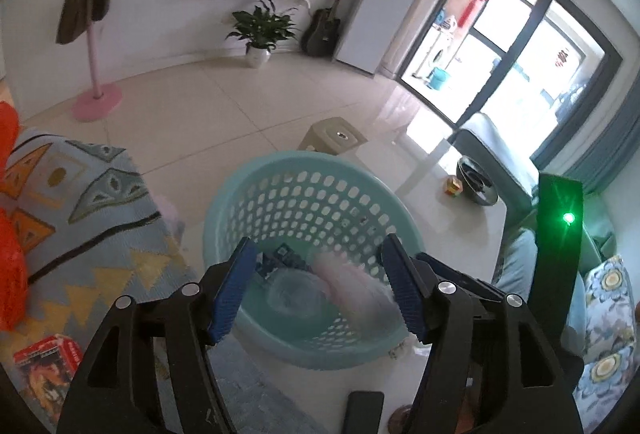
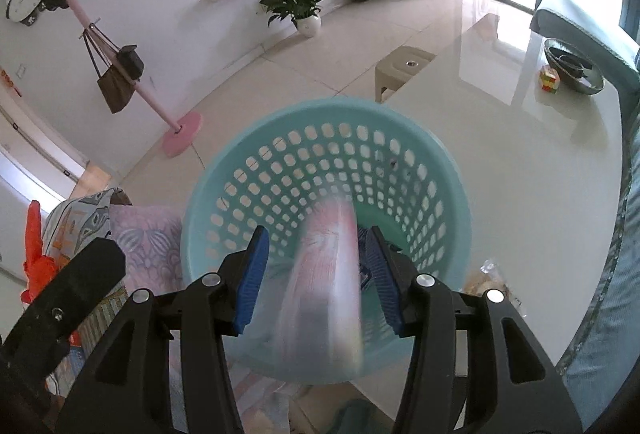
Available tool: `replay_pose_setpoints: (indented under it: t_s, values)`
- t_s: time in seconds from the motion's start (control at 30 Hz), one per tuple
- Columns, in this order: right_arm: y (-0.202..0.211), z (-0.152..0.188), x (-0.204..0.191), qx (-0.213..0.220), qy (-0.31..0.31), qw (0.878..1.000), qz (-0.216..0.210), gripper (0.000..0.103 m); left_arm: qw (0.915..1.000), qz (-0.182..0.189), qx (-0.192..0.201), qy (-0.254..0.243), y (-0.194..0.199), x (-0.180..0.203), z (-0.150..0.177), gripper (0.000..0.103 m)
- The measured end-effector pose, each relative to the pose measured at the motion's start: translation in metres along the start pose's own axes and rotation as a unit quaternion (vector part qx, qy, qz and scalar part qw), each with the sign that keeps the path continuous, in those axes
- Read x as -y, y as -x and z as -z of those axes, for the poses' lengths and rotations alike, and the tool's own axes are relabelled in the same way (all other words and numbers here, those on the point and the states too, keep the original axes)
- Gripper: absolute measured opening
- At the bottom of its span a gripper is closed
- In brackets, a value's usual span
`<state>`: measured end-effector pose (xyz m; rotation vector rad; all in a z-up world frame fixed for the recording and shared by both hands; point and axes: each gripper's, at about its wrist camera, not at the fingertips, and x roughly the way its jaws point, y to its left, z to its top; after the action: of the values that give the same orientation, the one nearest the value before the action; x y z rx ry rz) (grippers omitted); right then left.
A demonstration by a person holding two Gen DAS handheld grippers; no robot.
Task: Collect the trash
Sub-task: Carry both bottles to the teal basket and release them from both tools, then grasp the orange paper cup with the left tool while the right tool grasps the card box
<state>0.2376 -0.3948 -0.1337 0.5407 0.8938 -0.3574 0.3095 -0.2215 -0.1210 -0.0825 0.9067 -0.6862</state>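
A teal perforated basket (image 1: 248,194) (image 2: 452,178) stands at the edge of a white table. My left gripper (image 1: 320,290) is open and empty, just above the basket's near rim. My right gripper (image 2: 316,278) is open too, its jaws apart over the basket. A blurred pink-and-white plastic wrapper (image 2: 328,298) hangs between the right fingers without touching either pad; it also shows in the left wrist view (image 1: 344,282) inside the basket. A blue patterned packet (image 1: 280,258) and clear plastic (image 1: 292,294) lie on the basket's bottom.
A glossy white table (image 2: 520,170) carries a dark bowl (image 2: 572,66) and a small coloured cube (image 2: 549,79). A patterned blanket (image 1: 68,202), an orange bag (image 1: 10,266) and a red box (image 1: 48,358) lie left. A beige stool (image 1: 332,136) stands behind the basket. A phone (image 1: 362,412) lies near.
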Motion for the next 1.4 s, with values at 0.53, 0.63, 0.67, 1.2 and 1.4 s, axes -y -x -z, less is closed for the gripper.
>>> replay_pose_setpoints:
  t_s: [0.53, 0.63, 0.67, 1.2, 1.4]
  values:
    - [0.075, 0.013, -0.047, 0.071, 0.060, 0.995, -0.042, 0.047, 0.9958, -0.009, 0.088, 0.021, 0.095, -0.007, 0.012, 0.062]
    - [0.098, 0.019, -0.067, 0.093, 0.085, 0.989, -0.073, 0.047, 0.9931, -0.011, 0.114, 0.025, 0.124, -0.011, 0.014, 0.062]
    - [0.103, 0.021, -0.072, 0.097, 0.091, 0.988, -0.078, 0.047, 0.9919, -0.013, 0.123, 0.028, 0.136, -0.014, 0.016, 0.062]
    - [0.145, 0.093, -0.189, 0.117, 0.250, 0.949, -0.153, 0.047, 0.9655, -0.096, 0.217, 0.108, 0.274, -0.101, 0.061, 0.067]
    - [0.125, 0.115, -0.210, 0.100, 0.277, 0.943, -0.153, 0.049, 0.9436, -0.149, 0.238, 0.175, 0.316, -0.166, 0.087, 0.075]
